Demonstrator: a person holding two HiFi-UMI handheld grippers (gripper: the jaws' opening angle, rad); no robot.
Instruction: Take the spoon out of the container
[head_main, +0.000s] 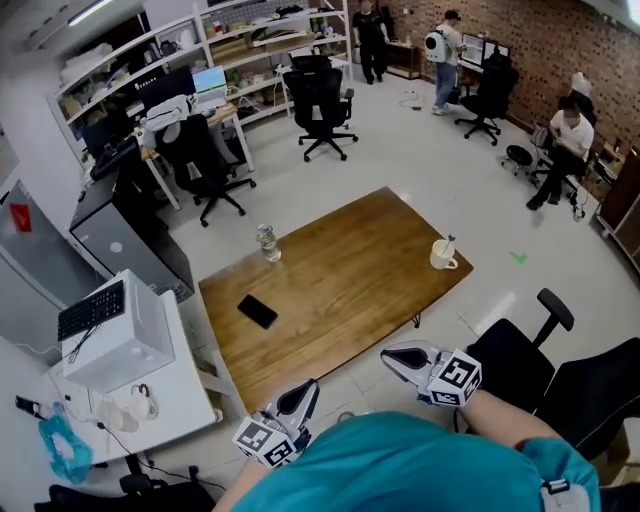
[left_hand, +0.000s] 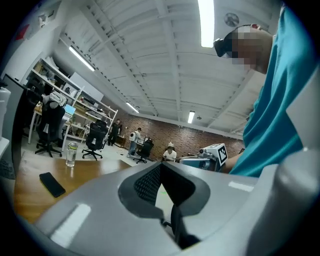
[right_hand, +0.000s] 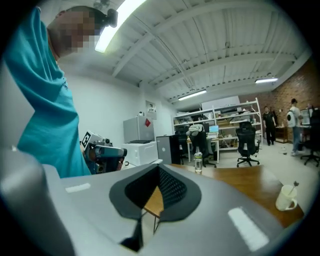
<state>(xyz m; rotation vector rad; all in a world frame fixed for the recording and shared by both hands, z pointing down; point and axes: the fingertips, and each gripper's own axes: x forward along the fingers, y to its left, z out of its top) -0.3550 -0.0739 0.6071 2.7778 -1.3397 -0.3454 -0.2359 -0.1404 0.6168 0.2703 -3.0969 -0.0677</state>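
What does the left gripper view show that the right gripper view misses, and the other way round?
Only the left gripper view: a black phone lying flat on the table. Only the right gripper view: the white cup near the table's edge, with the spoon standing in it. Both: the wooden table and the clear bottle standing on it.

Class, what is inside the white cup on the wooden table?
A spoon sticks out of the cup; its bowl and any contents are hidden by the wall.
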